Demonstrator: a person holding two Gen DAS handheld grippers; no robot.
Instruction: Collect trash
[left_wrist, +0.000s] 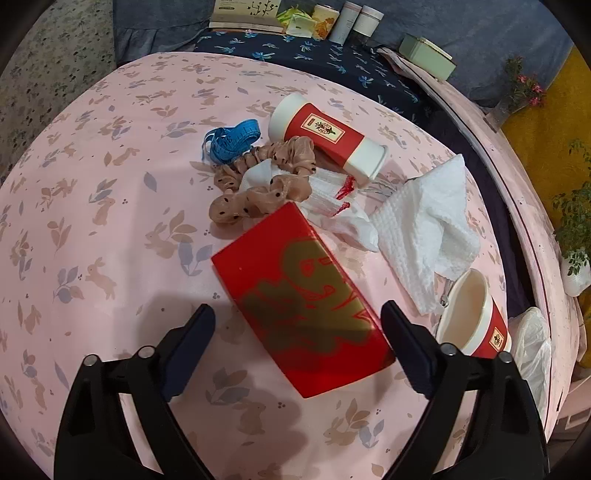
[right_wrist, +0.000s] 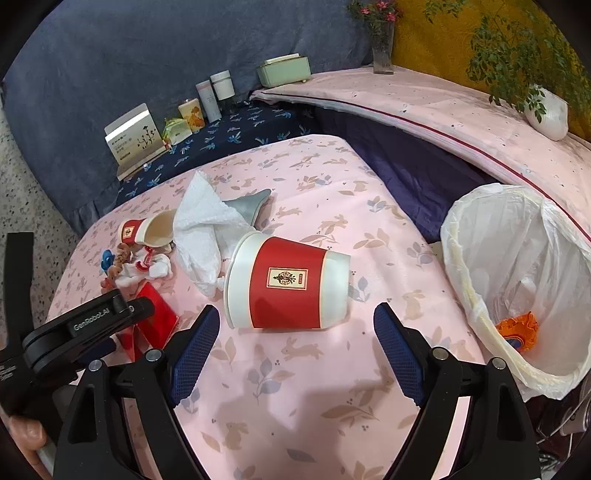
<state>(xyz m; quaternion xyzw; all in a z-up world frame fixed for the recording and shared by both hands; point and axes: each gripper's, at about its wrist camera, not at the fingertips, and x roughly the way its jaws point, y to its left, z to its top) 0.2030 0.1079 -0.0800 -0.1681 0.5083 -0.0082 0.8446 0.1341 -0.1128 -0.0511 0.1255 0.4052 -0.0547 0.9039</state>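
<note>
Left wrist view: a pink rabbit-print sheet (left_wrist: 110, 221) is covering the surface, with boxes and jars lining the blue cloth behind. The left gripper (left_wrist: 297, 321) is hovering spread wide over a red box (left_wrist: 303, 299), touching nothing. A paper cup (left_wrist: 328, 136) is lying beside a scrunchie (left_wrist: 258, 181), tape measure (left_wrist: 231, 142) and tissues (left_wrist: 424, 229).

Right wrist view: the right gripper (right_wrist: 291, 332) is gaping empty just before a tipped cup (right_wrist: 288, 282). A lined bin (right_wrist: 517, 280) is standing at the right, holding an orange scrap (right_wrist: 517, 326)
</note>
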